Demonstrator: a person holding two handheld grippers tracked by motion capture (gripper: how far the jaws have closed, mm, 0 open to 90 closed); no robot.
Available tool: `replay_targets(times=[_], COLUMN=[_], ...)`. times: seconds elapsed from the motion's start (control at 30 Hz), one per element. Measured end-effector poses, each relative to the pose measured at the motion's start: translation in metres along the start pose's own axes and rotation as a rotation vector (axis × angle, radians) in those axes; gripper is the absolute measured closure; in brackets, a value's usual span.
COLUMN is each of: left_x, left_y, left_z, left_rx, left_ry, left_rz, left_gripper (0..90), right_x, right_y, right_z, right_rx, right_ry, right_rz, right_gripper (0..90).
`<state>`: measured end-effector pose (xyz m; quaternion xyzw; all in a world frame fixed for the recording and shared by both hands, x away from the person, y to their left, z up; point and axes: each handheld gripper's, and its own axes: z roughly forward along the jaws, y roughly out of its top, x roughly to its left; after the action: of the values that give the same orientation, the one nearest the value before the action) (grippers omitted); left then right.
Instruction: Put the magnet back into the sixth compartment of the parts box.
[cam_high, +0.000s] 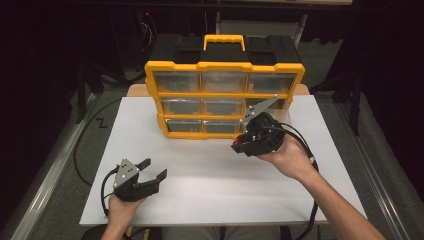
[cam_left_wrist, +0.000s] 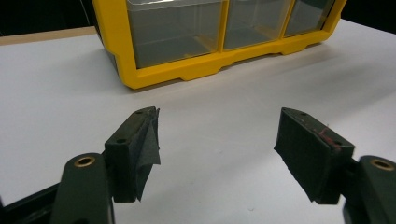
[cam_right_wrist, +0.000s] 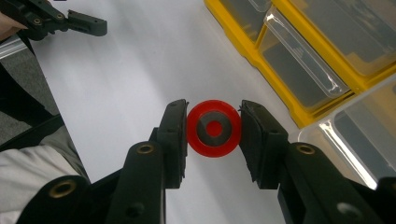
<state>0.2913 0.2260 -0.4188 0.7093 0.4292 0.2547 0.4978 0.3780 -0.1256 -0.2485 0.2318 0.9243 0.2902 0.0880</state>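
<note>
A round red disc (cam_right_wrist: 214, 128) with a grey ring and a red centre sits between the jaws of my right gripper (cam_right_wrist: 214, 104), which is shut on its rim. In the high view the right gripper (cam_high: 241, 145) hovers just above the table in front of the lower right corner of a yellow organiser (cam_high: 225, 67) with clear drawers. One clear drawer (cam_right_wrist: 348, 123) beside the gripper stands pulled out. My left gripper (cam_high: 155, 168) rests low at the front left, open with nothing between its jaws (cam_left_wrist: 218, 114), facing the organiser (cam_left_wrist: 177, 72).
The organiser stands upright at the back of a white table (cam_high: 210, 195), with a black case behind it. Cables trail from both grippers off the front edge. Dark floor and a metal rail (cam_high: 45, 175) lie to the left.
</note>
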Motion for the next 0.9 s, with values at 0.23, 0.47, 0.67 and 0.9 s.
replay_targets(times=[0.23, 0.47, 0.67, 0.9], left_x=[0.001, 0.001, 0.001, 0.001], left_y=[0.0, 0.0, 0.0, 0.0], left_z=[-0.001, -0.001, -0.001, -0.001], left_rx=[-0.002, 0.0, 0.0, -0.001], left_ry=[0.002, 0.003, 0.003, 0.005], left_rz=[-0.005, -0.003, -0.001, 0.0], left_gripper=[29.9, 30.0, 30.0, 30.0], right_x=[-0.002, -0.005, -0.009, -0.009], right_y=[0.002, 0.004, 0.004, 0.006], right_z=[-0.006, -0.012, -0.014, -0.019], right_rx=[-0.016, -0.025, -0.024, -0.032], right_ry=[0.007, 0.002, 0.003, -0.013], right_rz=[0.009, 0.01, 0.03, 0.012], right_gripper=[65.0, 65.0, 65.0, 65.0])
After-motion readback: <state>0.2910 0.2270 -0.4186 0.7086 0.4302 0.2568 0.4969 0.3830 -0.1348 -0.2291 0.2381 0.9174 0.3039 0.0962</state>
